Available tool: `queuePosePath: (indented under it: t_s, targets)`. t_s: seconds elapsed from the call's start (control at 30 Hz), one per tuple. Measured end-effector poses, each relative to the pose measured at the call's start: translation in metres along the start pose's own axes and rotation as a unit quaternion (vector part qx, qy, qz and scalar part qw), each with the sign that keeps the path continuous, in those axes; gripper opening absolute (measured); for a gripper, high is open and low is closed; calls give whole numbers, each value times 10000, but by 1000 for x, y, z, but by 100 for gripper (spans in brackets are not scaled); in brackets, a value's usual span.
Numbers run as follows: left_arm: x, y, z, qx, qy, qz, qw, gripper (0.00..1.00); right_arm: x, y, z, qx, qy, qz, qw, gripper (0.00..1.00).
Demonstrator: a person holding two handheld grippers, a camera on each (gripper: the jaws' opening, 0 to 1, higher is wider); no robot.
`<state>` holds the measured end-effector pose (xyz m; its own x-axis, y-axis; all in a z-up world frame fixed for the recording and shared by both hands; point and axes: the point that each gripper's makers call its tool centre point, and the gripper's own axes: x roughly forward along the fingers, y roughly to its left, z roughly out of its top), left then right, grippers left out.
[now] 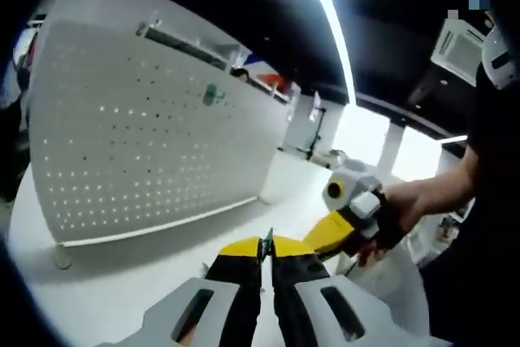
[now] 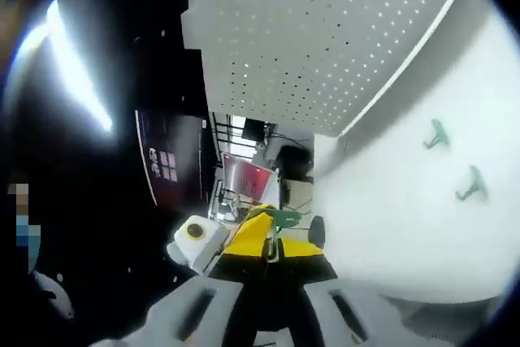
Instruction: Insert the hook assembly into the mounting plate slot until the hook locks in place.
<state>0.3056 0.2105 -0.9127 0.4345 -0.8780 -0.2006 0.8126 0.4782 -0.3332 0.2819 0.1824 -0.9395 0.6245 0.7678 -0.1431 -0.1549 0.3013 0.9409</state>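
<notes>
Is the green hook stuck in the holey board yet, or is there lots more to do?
One green hook already sits on the white pegboard. In hand: the left hand-held gripper and the right hand-held gripper meet jaw to jaw around a small green piece, away from the board. Still left: carrying it to the pegboard and pushing it in. Two more green hooks lie on the white table.

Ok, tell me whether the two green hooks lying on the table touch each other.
Apart. The right gripper view shows bare white table between the upper hook and the lower hook.
</notes>
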Motion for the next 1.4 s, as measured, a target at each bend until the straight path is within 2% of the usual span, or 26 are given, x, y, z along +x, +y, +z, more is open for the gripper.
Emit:
queuePosePath:
  t_s: [0.07, 0.1, 0.13, 0.17, 0.23, 0.27, 0.3, 0.33, 0.37, 0.4, 0.47, 0.53, 0.6, 0.63, 0.67, 0.77, 0.87, 0.97, 1.0, 1.07, 1.13, 1.2, 1.23, 1.3, 1.4]
  targets:
    - [-2, 13, 0, -165, 54, 309, 9994, 2, -4, 4, 5, -840, 8, -246, 9962, 6]
    - [-2, 15, -1, -202, 90, 367, 9991, 2, -7, 7, 6, -1449, 87, -424, 9885, 7]
    - [-2, 19, -1, -278, 123, 450, 9985, 2, -8, 9, 6, -1884, 142, -524, 9806, 7]
    - [-2, 23, -4, -426, 200, 553, 9974, 2, -9, 13, 9, -2458, 127, -663, 9670, 8]
    - [0, 28, -7, -550, 273, 680, 9958, 2, -10, 20, 9, -3106, 159, -804, 9470, 11]
    - [1, 29, -8, -594, 299, 723, 9952, 2, -10, 26, 5, -3589, 243, -889, 9288, 12]
    - [1, 31, -13, -738, 429, 828, 9929, 2, -10, 28, 5, -3874, 279, -935, 9167, 12]
    - [3, 31, -15, -798, 483, 862, 9919, 2, -9, 31, 1, -4364, 338, -1031, 8932, 12]
    - [5, 30, -17, -876, 516, 885, 9909, 2, -8, 32, 2, -4636, 348, -1077, 8788, 12]
    - [7, 29, -17, -927, 516, 896, 9903, 2, -7, 33, 0, -4976, 360, -1172, 8587, 12]
    - [10, 24, -19, -1159, 534, 884, 9879, 2, -6, 32, -4, -5384, 411, -1290, 8318, 12]
    - [14, 16, -19, -1496, 476, 817, 9842, 2, -4, 30, -6, -5458, 435, -1336, 8261, 12]
    - [17, 10, -18, -1671, 414, 740, 9823, 2, -4, 28, -5, -5346, 393, -1368, 8330, 12]
    - [18, 9, -18, -1696, 424, 722, 9819, 2, -4, 27, -5, -5158, 356, -1386, 8447, 12]
    - [20, 6, -20, -1712, 459, 688, 9818, 2, -4, 25, -4, -5127, 366, -1426, 8458, 12]
    - [23, 1, -27, -1825, 540, 677, 9794, 2, -5, 19, 0, -5309, 431, -1548, 8321, 11]
    - [24, -8, -28, -2111, 494, 547, 9747, 2, -4, 17, -1, -5410, 511, -1558, 8249, 10]
    - [24, -13, -27, -2339, 395, 435, 9705, 2, -3, 15, -3, -5600, 583, -1609, 8106, 9]
    - [23, -13, -26, -2453, 335, 418, 9680, 2, -4, 14, -1, -5694, 610, -1631, 8034, 8]
    - [22, -16, -22, -2647, 230, 342, 9634, 2, -4, 15, -3, -5739, 593, -1619, 8005, 7]
    - [21, -17, -21, -2708, 206, 330, 9619, 2, -4, 17, -3, -5786, 588, -1608, 7974, 7]
    - [21, -17, -21, -2730, 200, 328, 9612, 2, -4, 17, -3, -5871, 603, -1608, 7911, 6]
    - [21, -18, -21, -2737, 216, 326, 9610, 2, -3, 18, -4, -5867, 600, -1603, 7915, 6]
    - [21, -19, -22, -2756, 232, 313, 9605, 2, -3, 17, -2, -5780, 610, -1610, 7977, 6]
    - [22, -24, -23, -2704, 284, 286, 9619, 2, -4, 15, -2, -5854, 671, -1664, 7906, 4]
